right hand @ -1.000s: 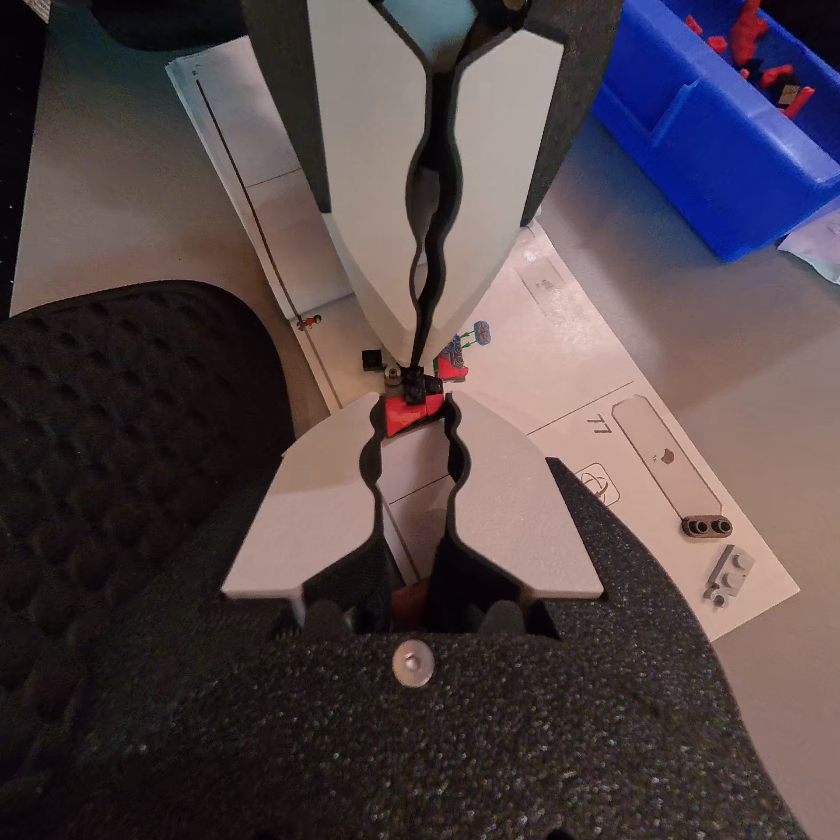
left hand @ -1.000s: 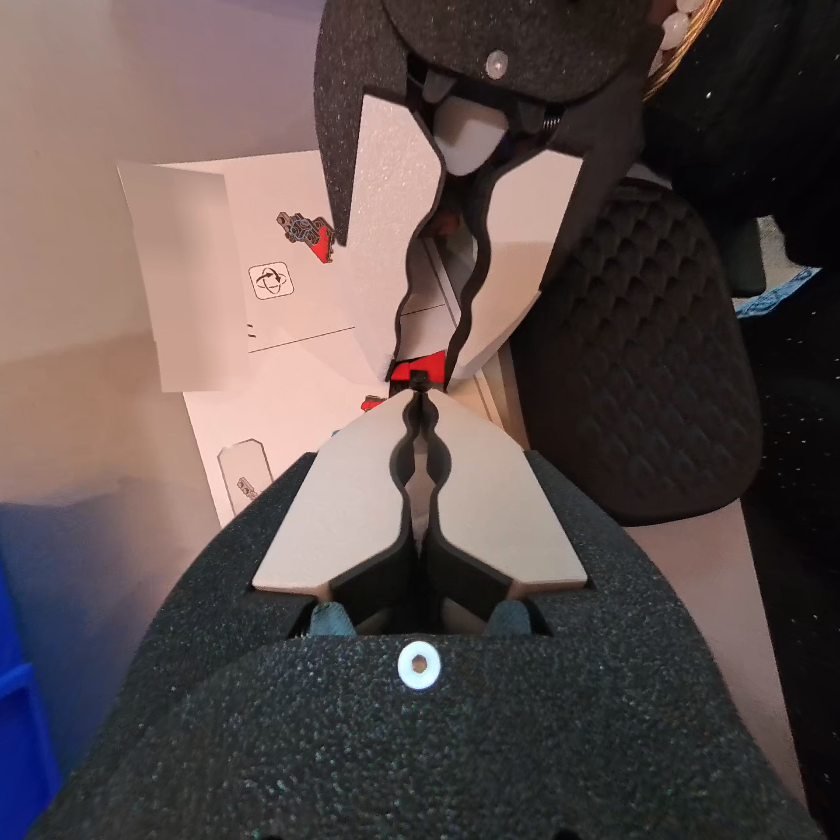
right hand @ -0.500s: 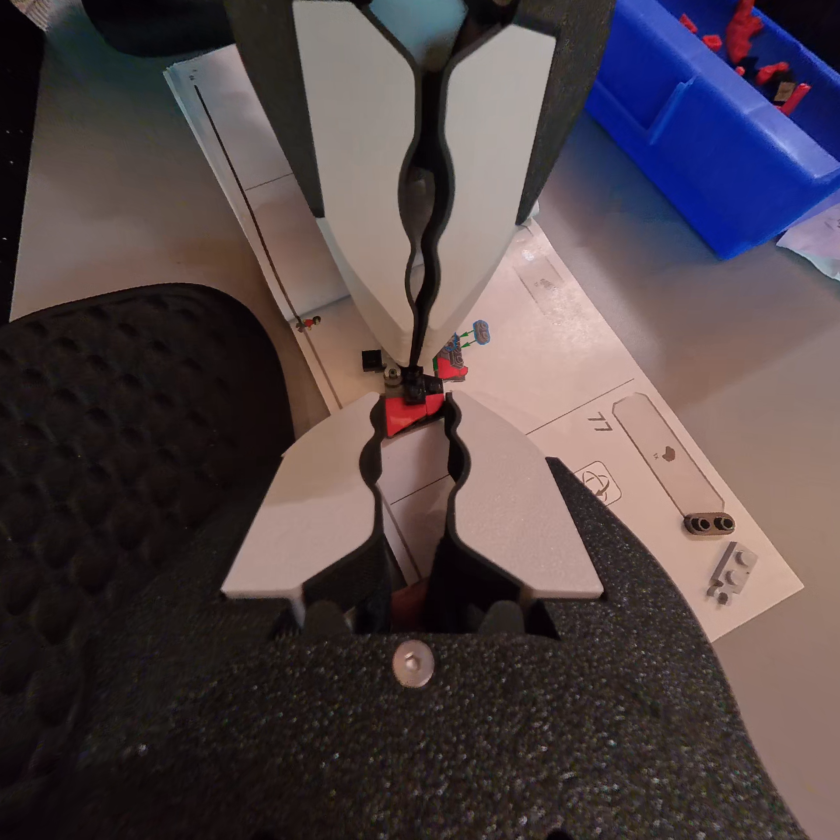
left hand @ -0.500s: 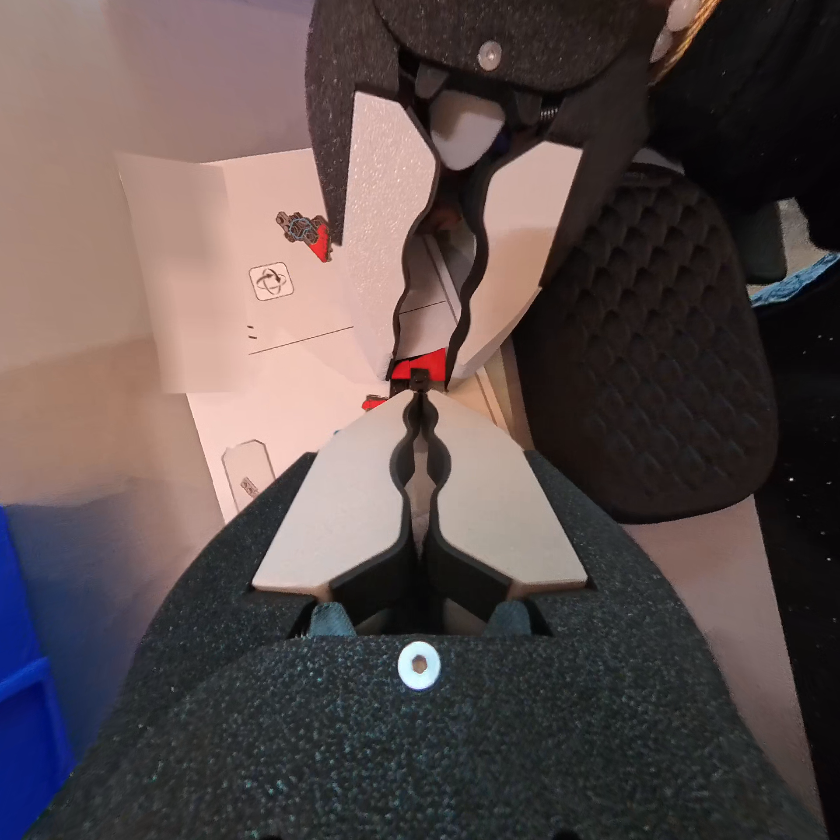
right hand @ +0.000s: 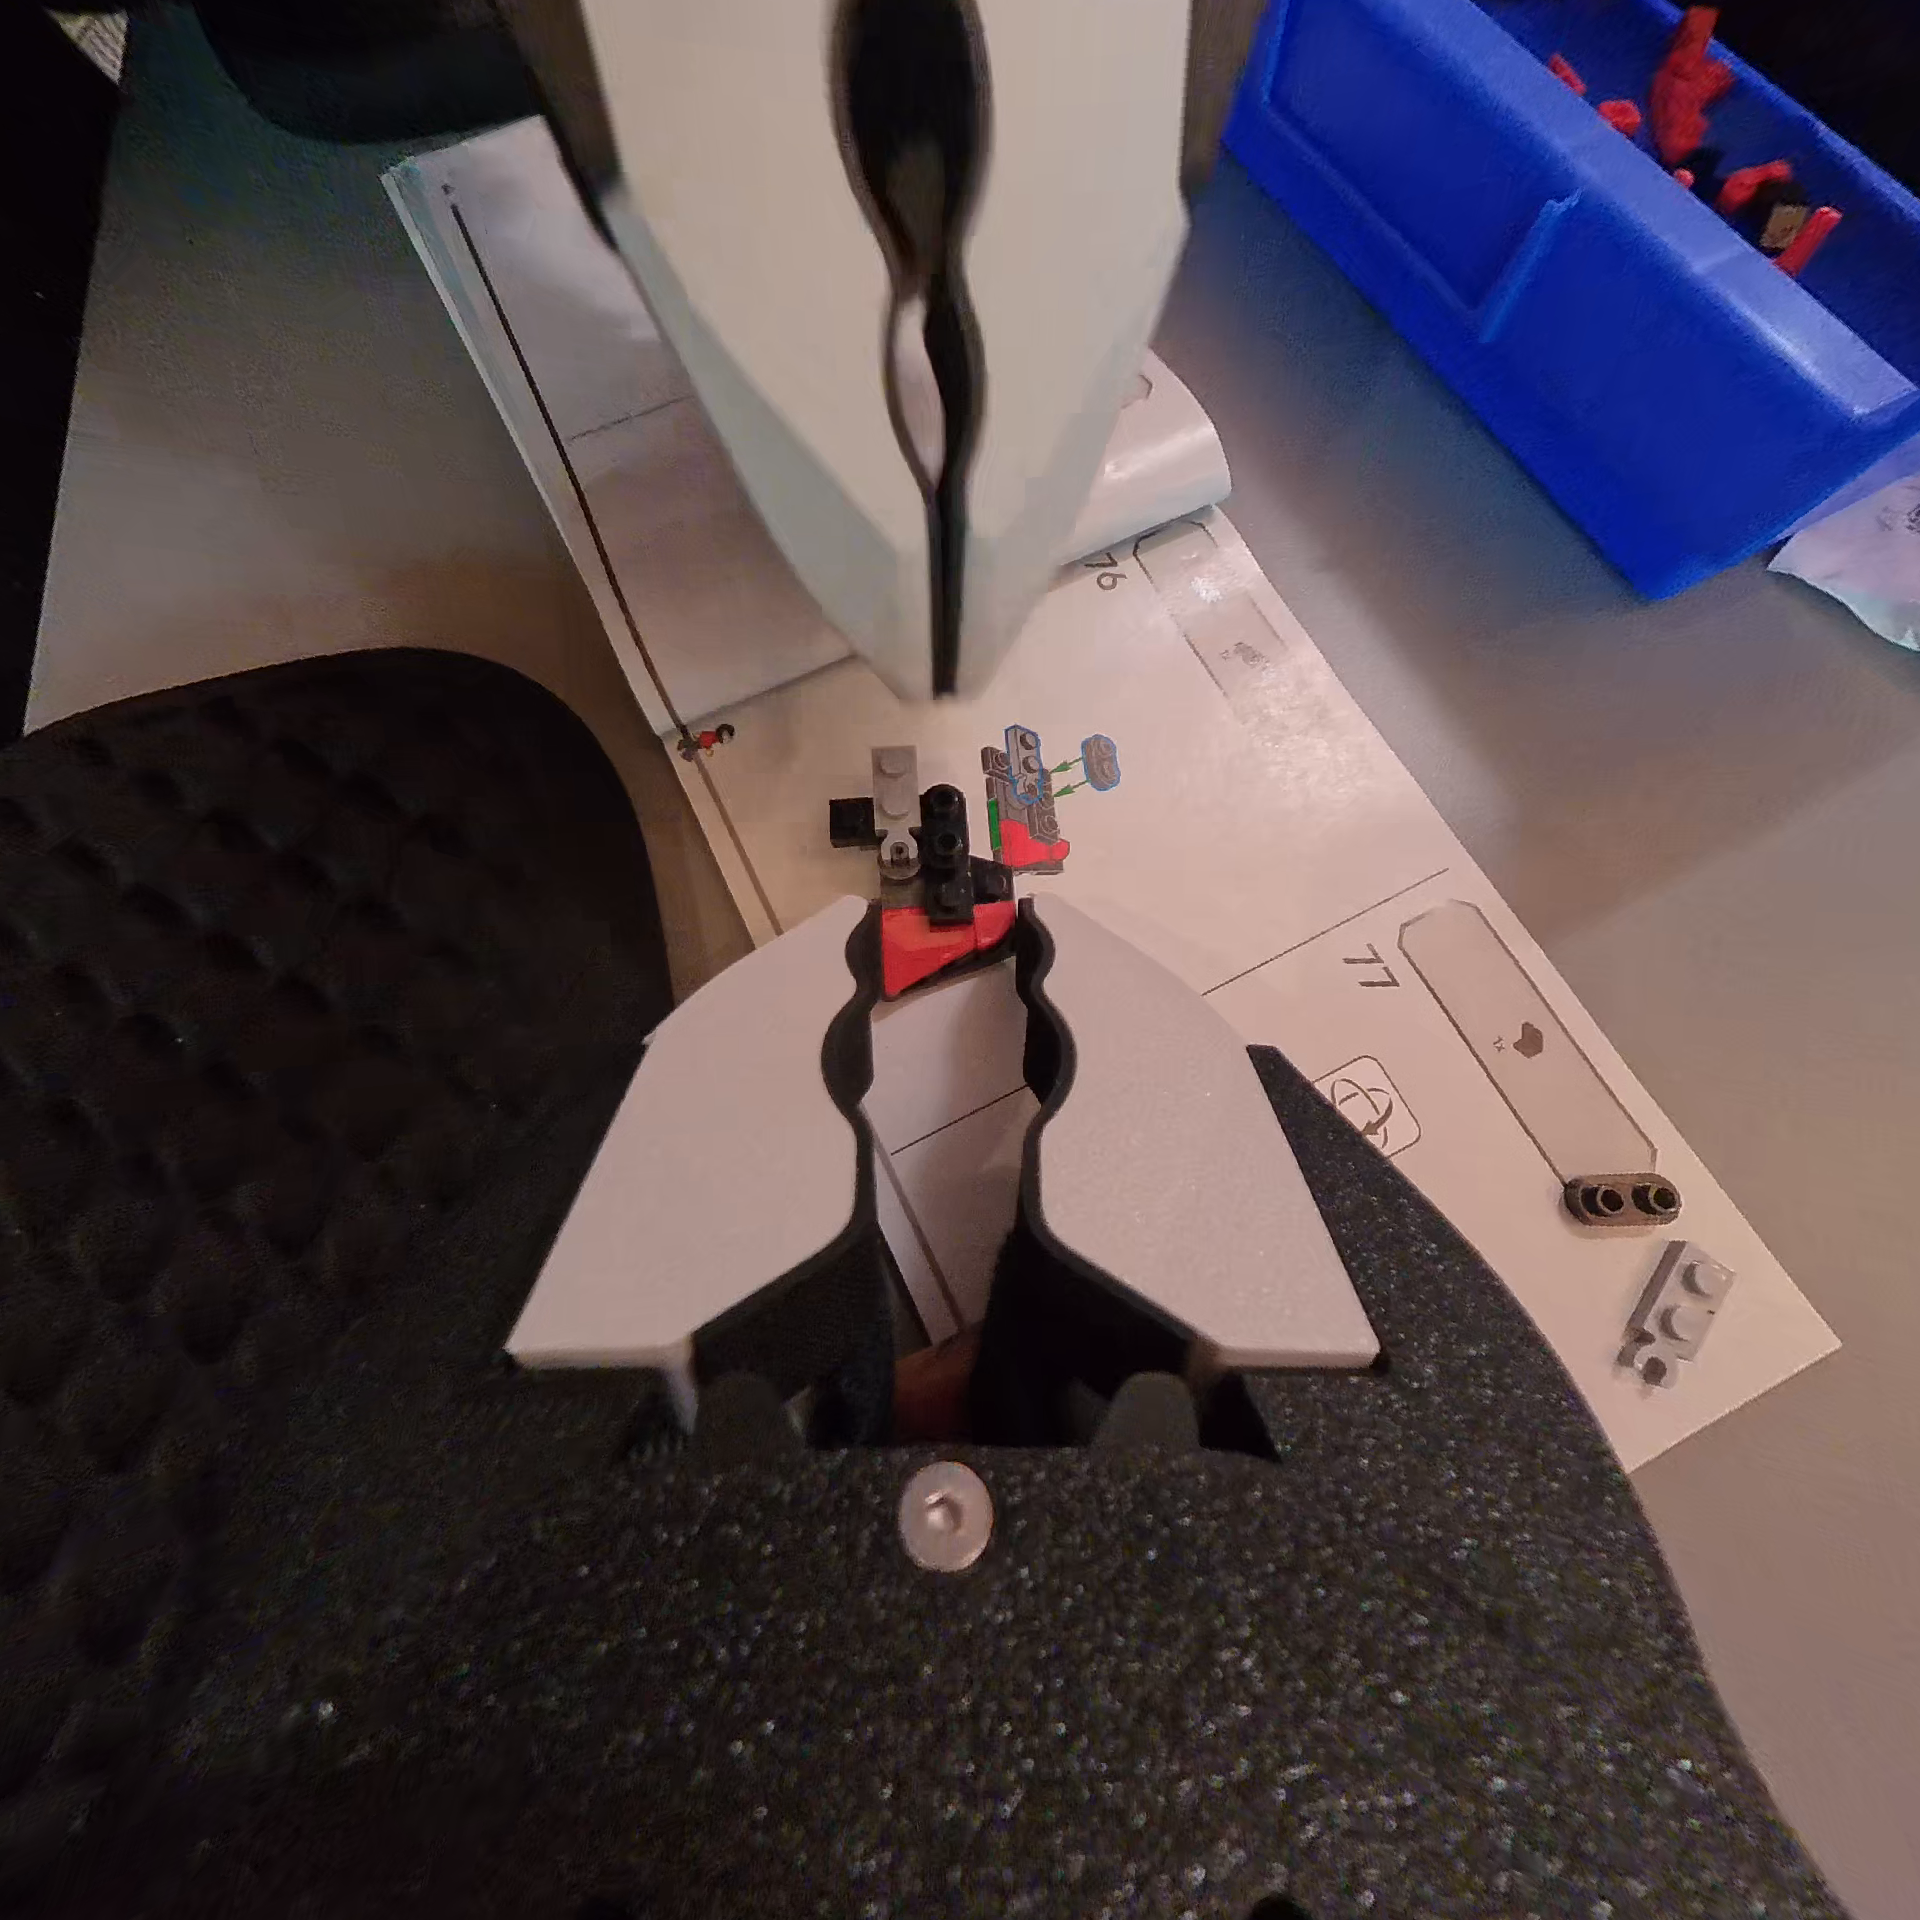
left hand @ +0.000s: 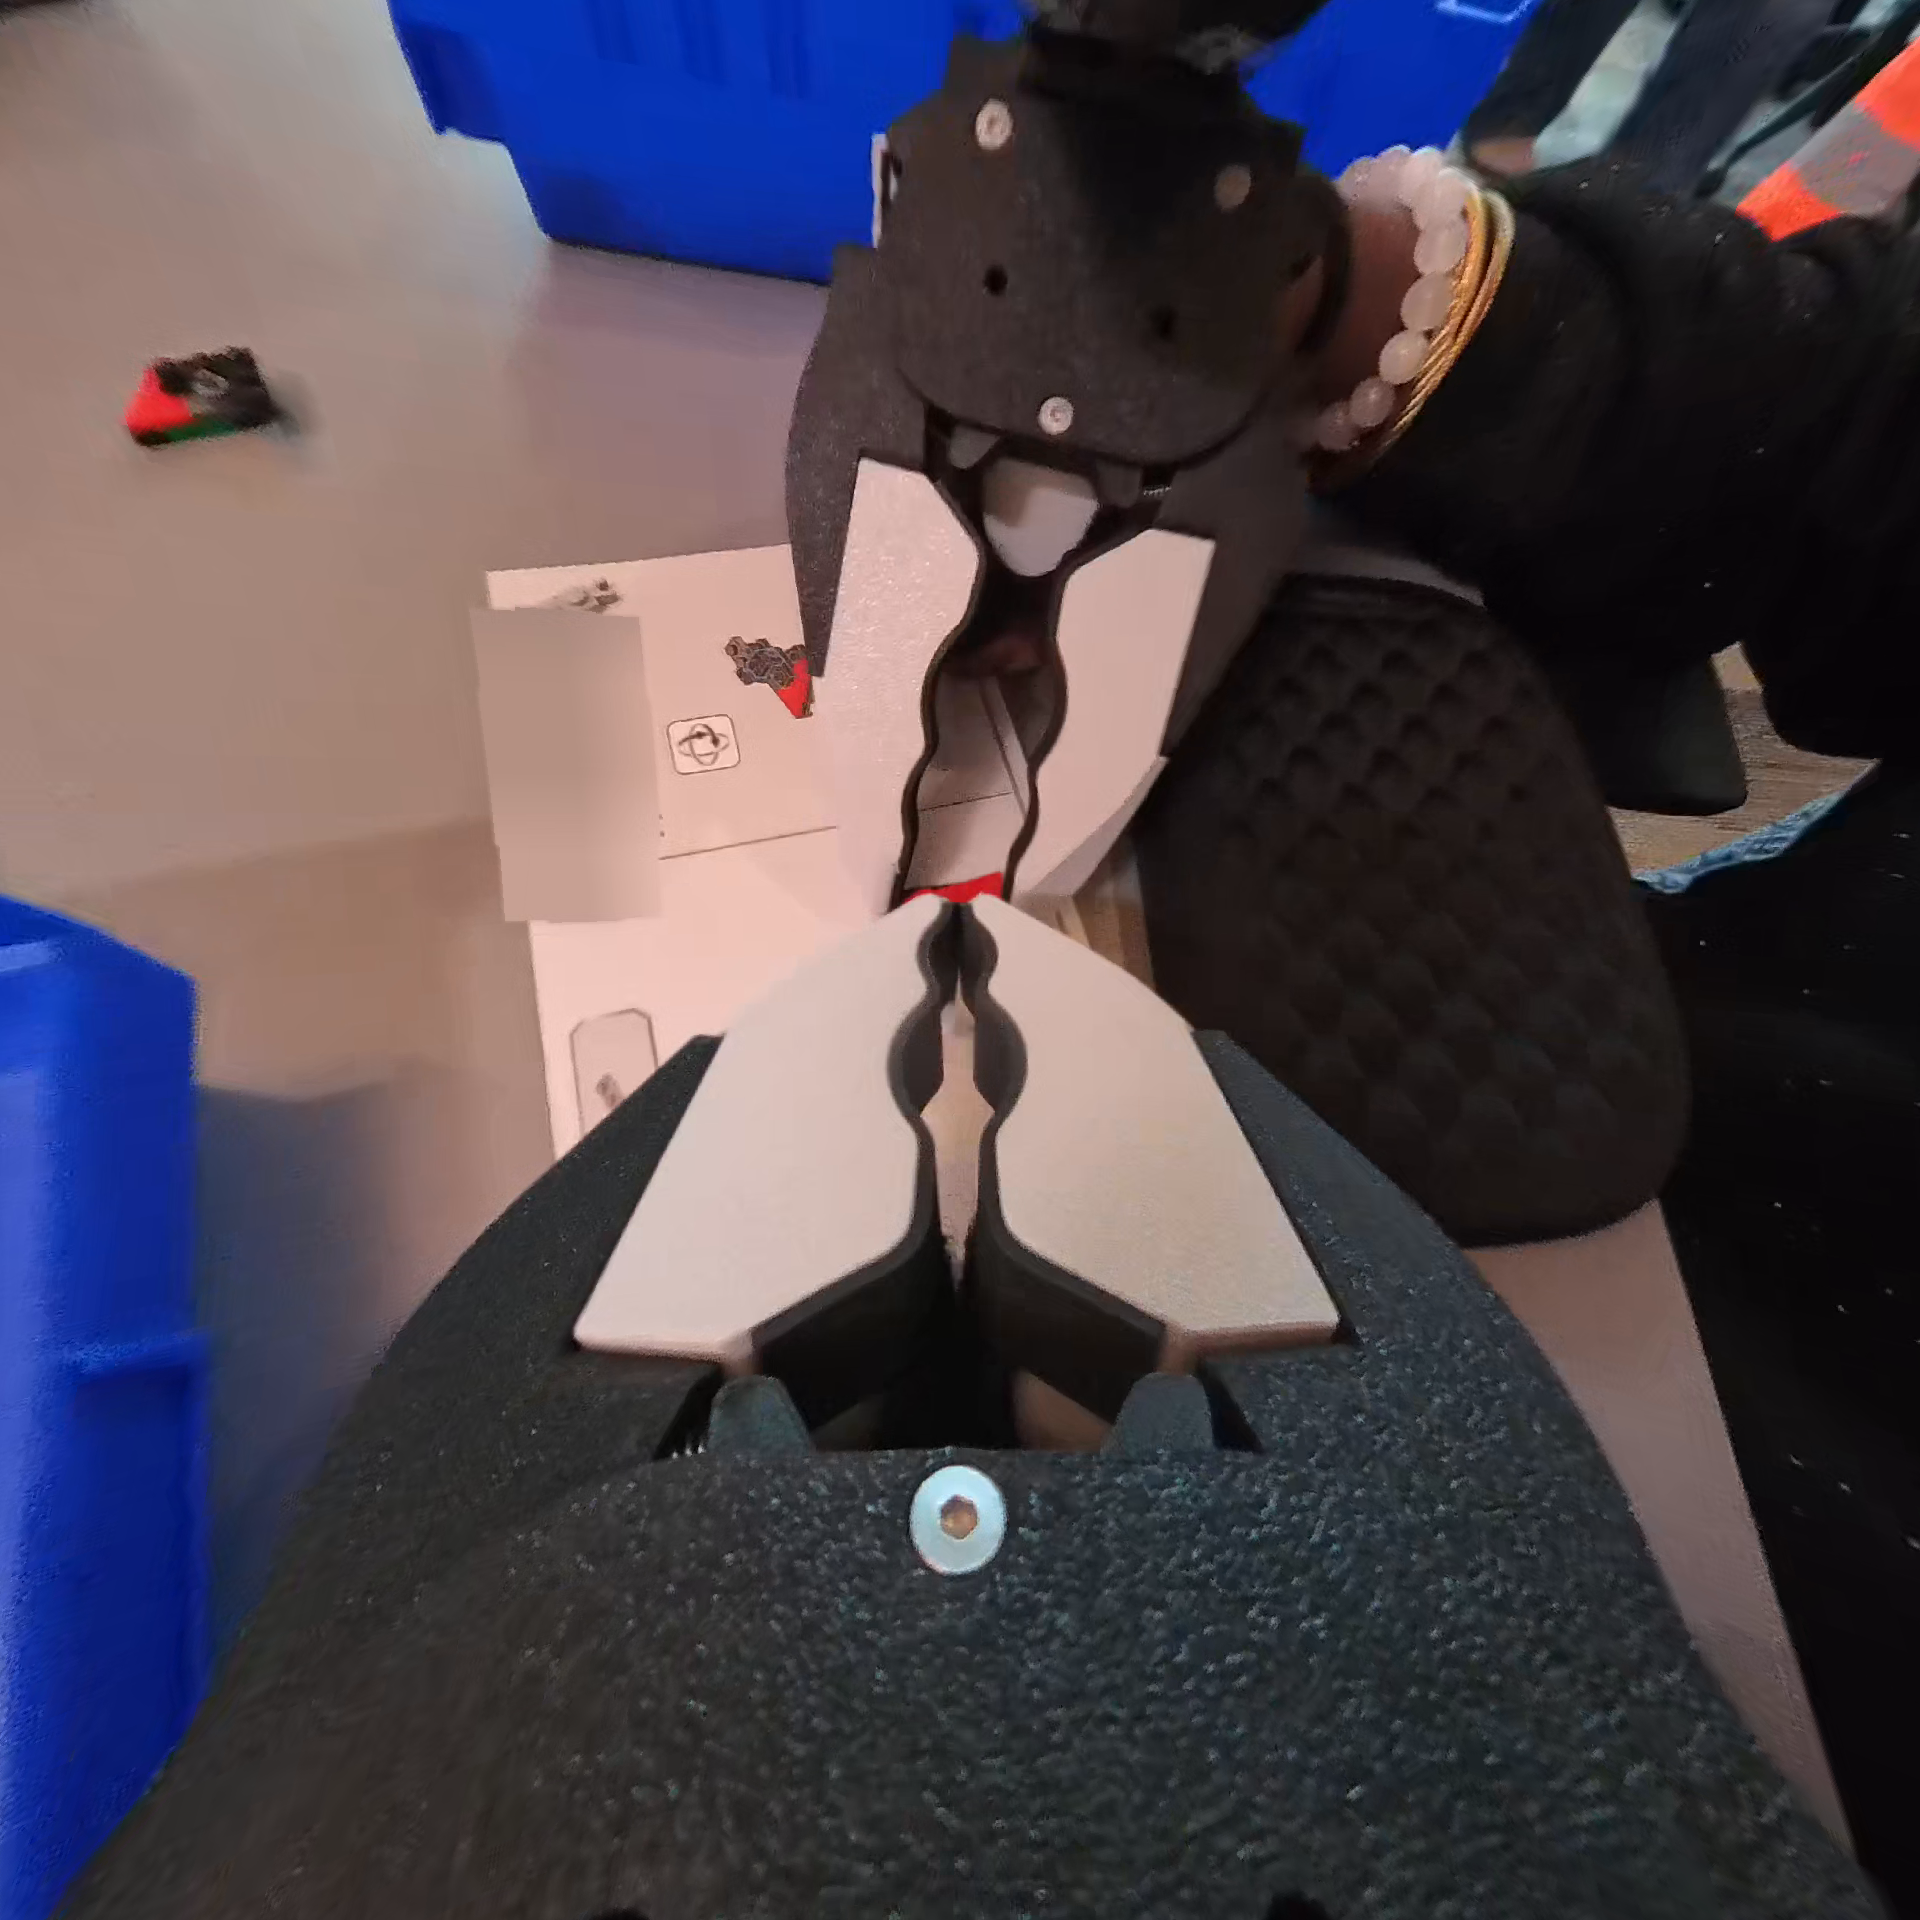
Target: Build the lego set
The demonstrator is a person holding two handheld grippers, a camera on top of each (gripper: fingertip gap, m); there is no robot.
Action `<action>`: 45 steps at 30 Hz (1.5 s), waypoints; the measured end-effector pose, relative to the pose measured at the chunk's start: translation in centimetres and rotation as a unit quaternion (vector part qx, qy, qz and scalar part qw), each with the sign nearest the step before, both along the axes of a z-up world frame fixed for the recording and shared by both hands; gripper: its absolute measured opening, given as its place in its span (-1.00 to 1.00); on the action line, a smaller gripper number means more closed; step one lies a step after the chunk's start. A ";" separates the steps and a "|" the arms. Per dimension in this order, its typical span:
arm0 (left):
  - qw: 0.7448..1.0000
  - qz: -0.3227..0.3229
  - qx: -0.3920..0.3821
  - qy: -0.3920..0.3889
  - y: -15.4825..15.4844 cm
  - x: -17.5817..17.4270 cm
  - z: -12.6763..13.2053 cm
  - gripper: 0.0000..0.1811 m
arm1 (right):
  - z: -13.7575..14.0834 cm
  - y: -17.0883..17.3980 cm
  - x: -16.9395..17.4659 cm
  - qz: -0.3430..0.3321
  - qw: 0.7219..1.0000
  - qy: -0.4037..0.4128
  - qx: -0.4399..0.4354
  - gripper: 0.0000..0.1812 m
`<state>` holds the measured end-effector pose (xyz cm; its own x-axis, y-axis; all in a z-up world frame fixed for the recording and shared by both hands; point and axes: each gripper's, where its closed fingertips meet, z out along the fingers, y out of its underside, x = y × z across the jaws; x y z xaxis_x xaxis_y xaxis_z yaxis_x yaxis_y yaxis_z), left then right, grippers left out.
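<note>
My right gripper (right hand: 948,914) is shut on a small red and black lego assembly (right hand: 933,943), held over the open instruction booklet (right hand: 1299,831). A black studded piece (right hand: 941,831) and a grey plate (right hand: 894,781) stick out from the assembly's far end. My left gripper (right hand: 943,681) is shut and empty, a short way beyond the assembly and not touching it. In the left wrist view my left gripper (left hand: 954,912) points at the right gripper (left hand: 956,878), which shows the red piece (left hand: 961,889) between its tips.
A dark grey two-hole piece (right hand: 1621,1200) and a light grey plate (right hand: 1678,1314) lie on the booklet at right. A small black brick (right hand: 850,821) lies beside the assembly. A blue bin (right hand: 1558,291) holds red parts. A black padded rest (right hand: 312,935) is left. Another small red assembly (left hand: 197,400) lies on the table. The left gripper's tips are roughly 5 cm from the right gripper's.
My left gripper has pulled back from the assembly and left the black piece on it. The right gripper has kept its hold.
</note>
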<state>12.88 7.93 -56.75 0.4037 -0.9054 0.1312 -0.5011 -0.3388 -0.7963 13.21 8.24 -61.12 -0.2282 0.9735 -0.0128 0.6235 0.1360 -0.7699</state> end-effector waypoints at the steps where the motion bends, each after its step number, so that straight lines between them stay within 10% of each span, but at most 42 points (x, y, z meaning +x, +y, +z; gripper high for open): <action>1: 1.000 -0.005 -0.009 -0.003 0.3 0.3 -0.6 -1.00 | 0.0 0.0 0.0 0.000 1.000 0.000 -0.001 -0.73; 36: 0.998 -0.048 -0.044 0.019 0.4 0.5 -2.9 -1.00 | -0.1 0.0 0.0 -0.001 1.000 0.000 -0.003 -0.73; 45: 0.984 0.173 0.040 -0.023 -0.6 -6.9 4.9 -0.69 | 0.0 0.0 0.0 0.000 1.000 0.001 0.001 -0.73</action>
